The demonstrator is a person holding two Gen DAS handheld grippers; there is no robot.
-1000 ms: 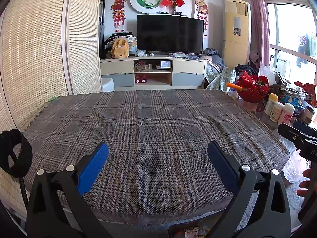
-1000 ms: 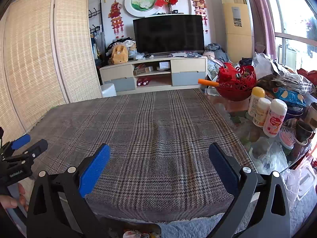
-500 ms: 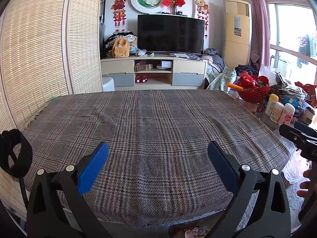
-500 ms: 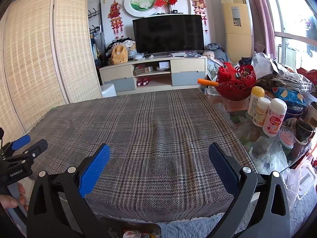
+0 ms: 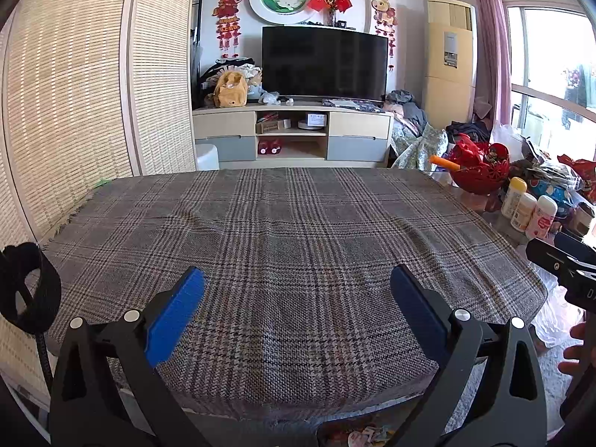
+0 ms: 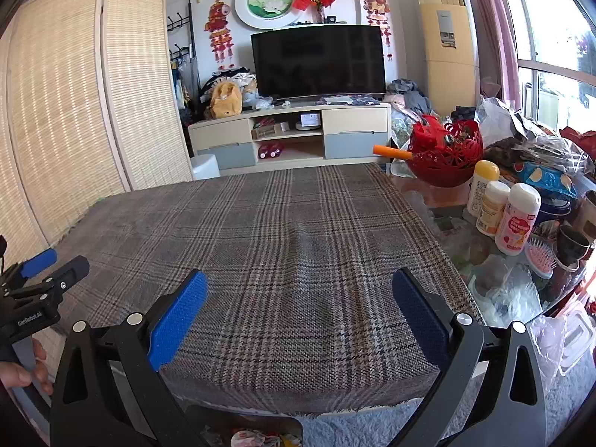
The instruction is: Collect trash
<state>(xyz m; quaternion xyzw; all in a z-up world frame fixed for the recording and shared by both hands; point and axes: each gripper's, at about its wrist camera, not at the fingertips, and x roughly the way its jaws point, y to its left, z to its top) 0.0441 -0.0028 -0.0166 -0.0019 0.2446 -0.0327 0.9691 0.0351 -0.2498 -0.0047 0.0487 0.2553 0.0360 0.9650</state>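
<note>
Grey-brown plaid woven cloth [image 5: 298, 246] covers the table and fills the middle of both wrist views, its surface bare apart from a soft ridge near the centre. Both tongs hang just off the near edge of the table, side by side. The left gripper [image 5: 297, 307] has its blue-padded fingers [image 5: 175, 313] spread wide with nothing between them; the right gripper [image 6: 300, 311] is spread just as wide and equally empty. In the right wrist view the left tool shows at the far left edge with a hand [image 6: 22, 368] on its handle — in the left wrist view the right tool's black body [image 5: 562, 268] juts in from the right.

Trash lies low, below the near table edge: a small heap of crumpled coloured wrappers [image 6: 260, 437] on the floor, seen between the right gripper's arms and again at the bottom of the left view [image 5: 363, 436]. Pale fluffy rug [image 6: 354, 424] lies just beside it.

To the right of the cloth the table's glass part holds clutter — a red openwork bowl [image 6: 445, 156] with an orange stick handle poking out, three white plastic bottles [image 6: 517, 218], a pink hairbrush [image 6: 540, 257] and crinkled clear plastic bags [image 6: 503, 283]. Beyond the table stand a black television [image 5: 322, 63] on a low cabinet and a woven folding screen [image 5: 74, 104].
</note>
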